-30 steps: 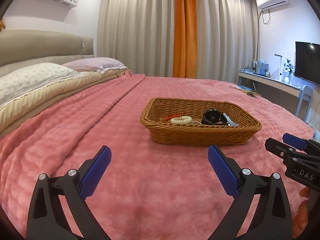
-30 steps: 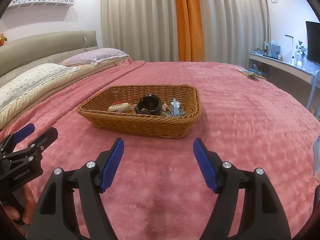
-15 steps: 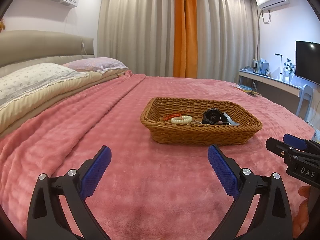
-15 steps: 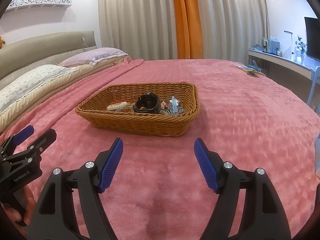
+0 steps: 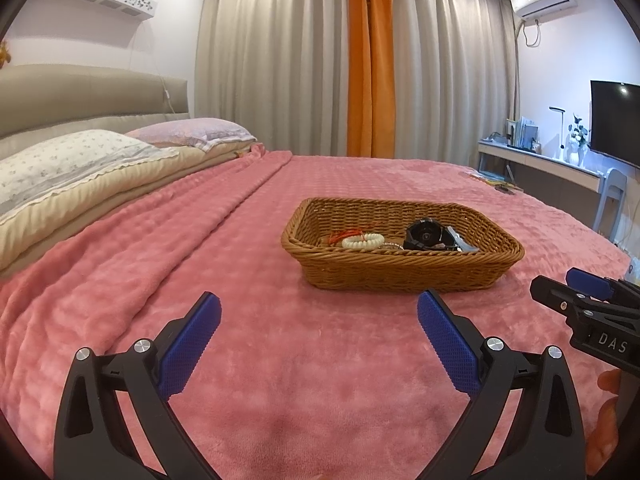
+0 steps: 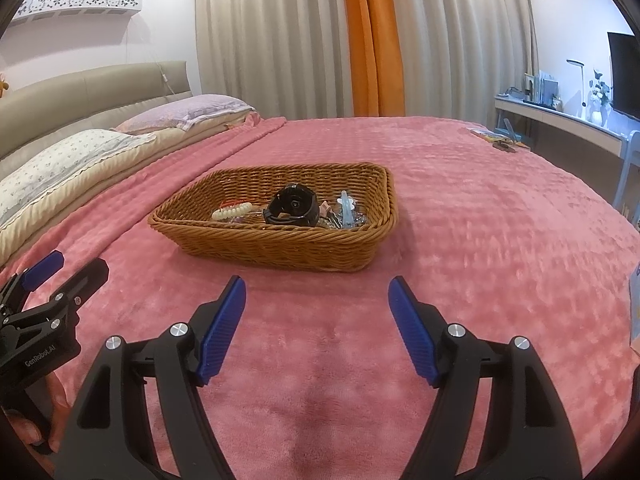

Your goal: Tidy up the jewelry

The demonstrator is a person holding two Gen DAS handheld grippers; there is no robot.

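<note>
1. Pink blanket (image 5: 280, 360) covers the whole bed, with pillows (image 5: 76, 160) at the far left, curtains behind, and a desk at the far right.

2. Both claws hover low over bare blanket at the near edge. The left gripper (image 5: 318, 334) has its blue pads spread wide with nothing between them. The right gripper (image 6: 316, 316) is spread the same way and also holds nothing.

3. Just beyond them sits a wicker basket (image 5: 404, 272), a little right of the left claw's line and nearly straight ahead of the right one.

4. Inside the basket, all loose together: a cream bead bracelet (image 6: 233, 212) with a red cord at the left, a black watch (image 6: 294, 208) in the middle, and a pale blue hair clip (image 6: 346, 206) with smaller glinting bits at the right — too small to tell apart.

5. Step in hand, as I judge it: this fits two stages. Either the pieces are gathered in the basket as the tidy end state, or they lie jumbled there waiting to be sorted out. No jewelry shows on the blanket.

6. If a reach into the basket follows, it calls for clearing the near rim and coming down from above — the bracelet and watch lie close together, so a narrow pinch on one piece alone would be needed.
</note>
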